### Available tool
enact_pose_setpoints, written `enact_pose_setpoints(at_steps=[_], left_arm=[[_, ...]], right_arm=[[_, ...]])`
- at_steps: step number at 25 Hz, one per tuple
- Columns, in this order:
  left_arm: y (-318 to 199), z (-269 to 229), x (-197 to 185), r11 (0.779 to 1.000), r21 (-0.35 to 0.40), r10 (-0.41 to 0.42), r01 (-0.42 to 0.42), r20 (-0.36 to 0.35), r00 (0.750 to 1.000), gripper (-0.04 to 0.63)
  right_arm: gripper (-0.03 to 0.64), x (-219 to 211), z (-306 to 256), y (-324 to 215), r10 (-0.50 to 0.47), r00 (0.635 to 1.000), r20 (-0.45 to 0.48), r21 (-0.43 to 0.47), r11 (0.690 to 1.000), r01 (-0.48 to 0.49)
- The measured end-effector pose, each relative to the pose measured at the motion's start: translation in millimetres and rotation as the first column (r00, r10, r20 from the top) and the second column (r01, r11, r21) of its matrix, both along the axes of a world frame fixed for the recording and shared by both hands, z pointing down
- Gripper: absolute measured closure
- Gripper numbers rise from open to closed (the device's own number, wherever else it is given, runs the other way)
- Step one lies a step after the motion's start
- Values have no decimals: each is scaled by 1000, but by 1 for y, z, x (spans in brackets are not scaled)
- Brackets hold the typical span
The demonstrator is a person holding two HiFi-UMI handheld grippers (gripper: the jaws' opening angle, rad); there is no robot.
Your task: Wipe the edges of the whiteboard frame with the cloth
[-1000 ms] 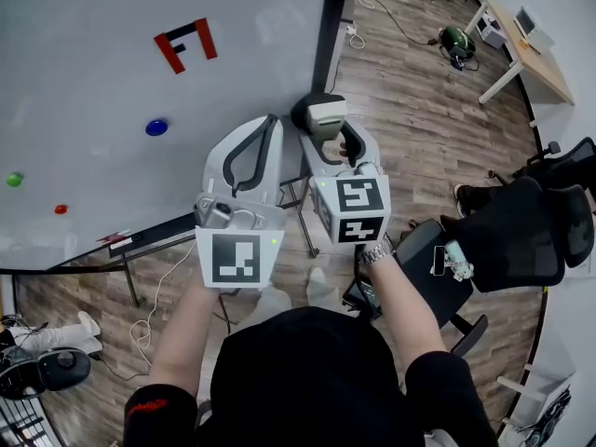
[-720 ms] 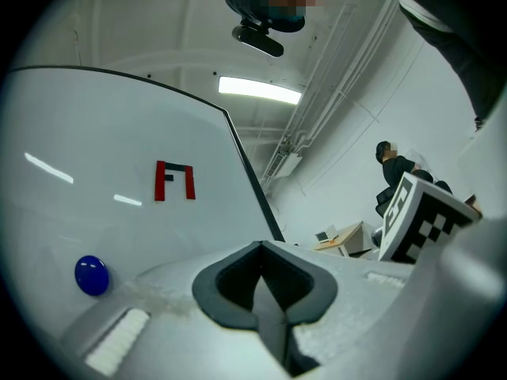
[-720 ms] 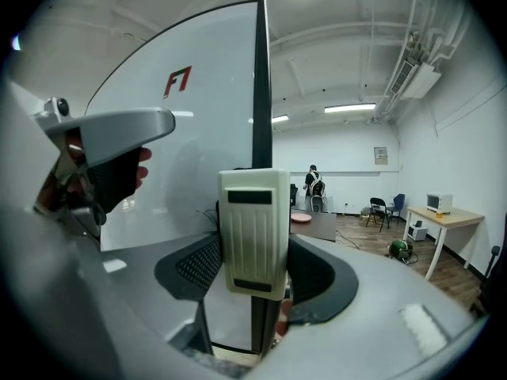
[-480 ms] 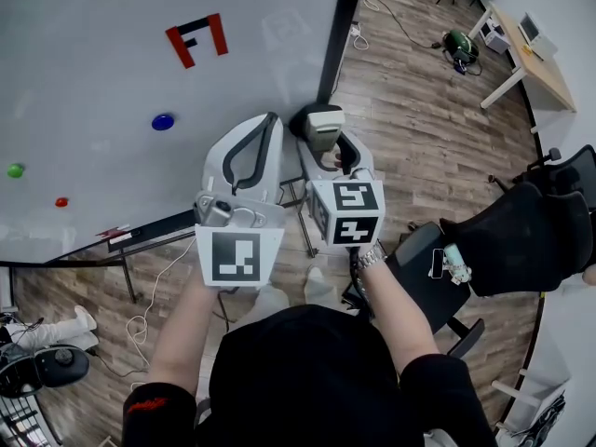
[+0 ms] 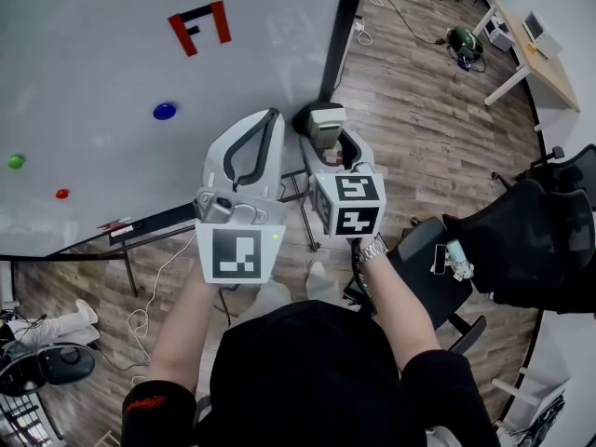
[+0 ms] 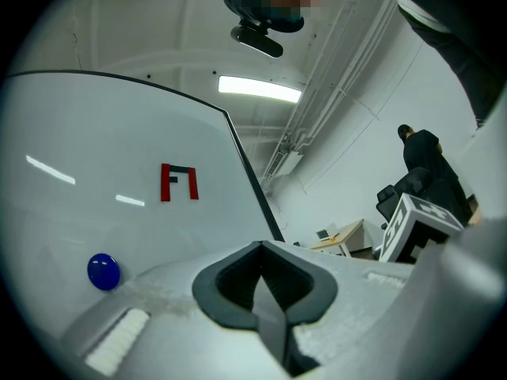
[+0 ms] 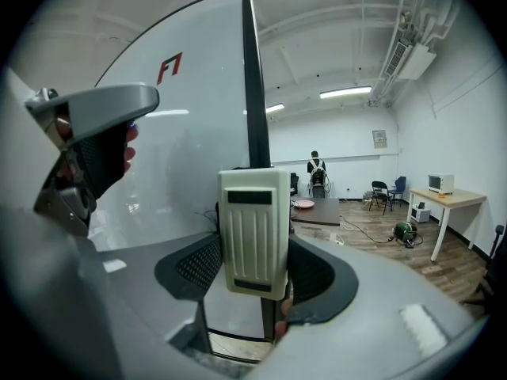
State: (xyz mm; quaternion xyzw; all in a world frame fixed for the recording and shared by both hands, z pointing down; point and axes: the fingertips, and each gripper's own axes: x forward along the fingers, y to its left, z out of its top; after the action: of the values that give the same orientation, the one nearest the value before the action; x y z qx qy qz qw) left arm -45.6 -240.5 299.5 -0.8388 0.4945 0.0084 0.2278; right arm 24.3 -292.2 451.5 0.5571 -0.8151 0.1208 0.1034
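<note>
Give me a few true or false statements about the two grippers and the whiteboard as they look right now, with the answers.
1. The right gripper is closed on a cream ribbed plastic block. True.
2. The left gripper has its jaws wide apart. False: they are together, with nothing between them.
3. A round blue magnet sits on the white whiteboard. True.
4. The whiteboard's side frame edge is red. False: it is black.
</note>
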Motion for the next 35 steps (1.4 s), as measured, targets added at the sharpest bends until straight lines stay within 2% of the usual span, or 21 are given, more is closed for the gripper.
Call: enact_pose_setpoints(at_steps=[13, 24, 35], left_arm=[[3, 8, -2, 1000, -17, -4, 4, 10, 1000, 594], [6, 12, -4, 999, -28, -16, 16, 12, 1000, 594], [8, 16, -9, 999, -37, -34, 34, 9, 999, 594]], right_arm=[[357, -2, 21, -1, -19, 1000, -19, -22, 1000, 19], [357, -2, 28, -1, -47, 997, -61, -6, 999, 47], [357, -8, 53, 2, -67, 995, -70, -48, 997, 64]])
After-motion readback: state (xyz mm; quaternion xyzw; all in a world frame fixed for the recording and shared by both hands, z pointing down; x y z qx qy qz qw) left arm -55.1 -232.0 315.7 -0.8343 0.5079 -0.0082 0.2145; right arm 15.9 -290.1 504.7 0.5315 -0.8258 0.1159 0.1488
